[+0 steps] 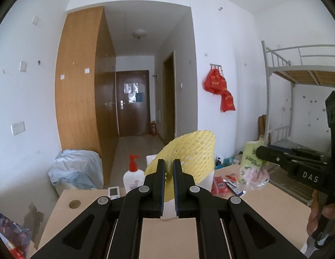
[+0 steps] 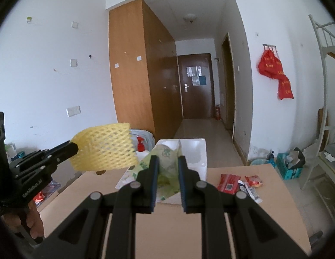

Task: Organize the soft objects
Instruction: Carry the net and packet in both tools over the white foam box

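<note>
1. The left gripper [image 1: 169, 168] has its two black fingers pinched tight on one end of a yellow foam mesh sleeve [image 2: 104, 149], held in the air above the light brown tabletop [image 1: 264, 207].
2. In the right wrist view the sleeve's long axis runs roughly level, away from the fingertips, with its free end toward the orange-brown wardrobe [image 2: 132, 64].
3. The right gripper [image 2: 167, 168] is clamped on a crumpled clear plastic bag with green print [image 2: 165, 170], also lifted off the table; the print is too blurred to read.
4. Its body reads "DAS"; the left one's reads "GenRobot.AI".
5. Past both lies a white foam tray [image 2: 195, 151], and beside it a white pump bottle with red top [image 1: 132, 177] and red snack packets [image 2: 229, 183].
</note>
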Action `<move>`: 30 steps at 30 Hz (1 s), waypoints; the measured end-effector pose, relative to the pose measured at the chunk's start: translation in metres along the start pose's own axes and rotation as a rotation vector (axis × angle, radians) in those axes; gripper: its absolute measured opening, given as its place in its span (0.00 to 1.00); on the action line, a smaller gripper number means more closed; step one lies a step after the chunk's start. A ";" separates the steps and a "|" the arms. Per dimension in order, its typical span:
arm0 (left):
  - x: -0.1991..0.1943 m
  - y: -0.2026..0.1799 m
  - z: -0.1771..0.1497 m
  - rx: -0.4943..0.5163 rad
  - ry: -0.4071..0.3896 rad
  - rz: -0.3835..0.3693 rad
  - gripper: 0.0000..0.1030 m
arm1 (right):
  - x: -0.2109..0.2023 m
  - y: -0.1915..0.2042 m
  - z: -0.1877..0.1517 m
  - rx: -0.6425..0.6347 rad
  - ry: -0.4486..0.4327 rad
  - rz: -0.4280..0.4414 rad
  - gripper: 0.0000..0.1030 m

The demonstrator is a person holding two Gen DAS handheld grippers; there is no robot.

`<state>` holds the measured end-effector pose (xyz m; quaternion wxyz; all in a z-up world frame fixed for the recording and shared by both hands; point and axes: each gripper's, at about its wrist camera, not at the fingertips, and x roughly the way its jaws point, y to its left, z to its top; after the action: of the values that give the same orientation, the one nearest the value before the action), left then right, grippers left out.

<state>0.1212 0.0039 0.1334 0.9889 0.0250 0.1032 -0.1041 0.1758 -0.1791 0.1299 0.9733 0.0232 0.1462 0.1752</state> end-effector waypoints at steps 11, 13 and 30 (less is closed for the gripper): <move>0.047 0.002 0.018 -0.005 0.004 0.001 0.07 | 0.043 -0.008 0.019 -0.012 0.034 -0.009 0.20; 0.057 0.003 0.021 -0.002 0.009 0.003 0.07 | 0.050 -0.009 0.021 -0.017 0.036 -0.011 0.20; 0.150 0.025 0.033 -0.037 0.054 0.012 0.07 | 0.129 -0.028 0.034 -0.010 0.094 -0.044 0.20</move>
<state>0.2769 -0.0040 0.1345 0.9866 0.0100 0.1318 -0.0955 0.3105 -0.1604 0.1238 0.9691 0.0067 0.1915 0.1553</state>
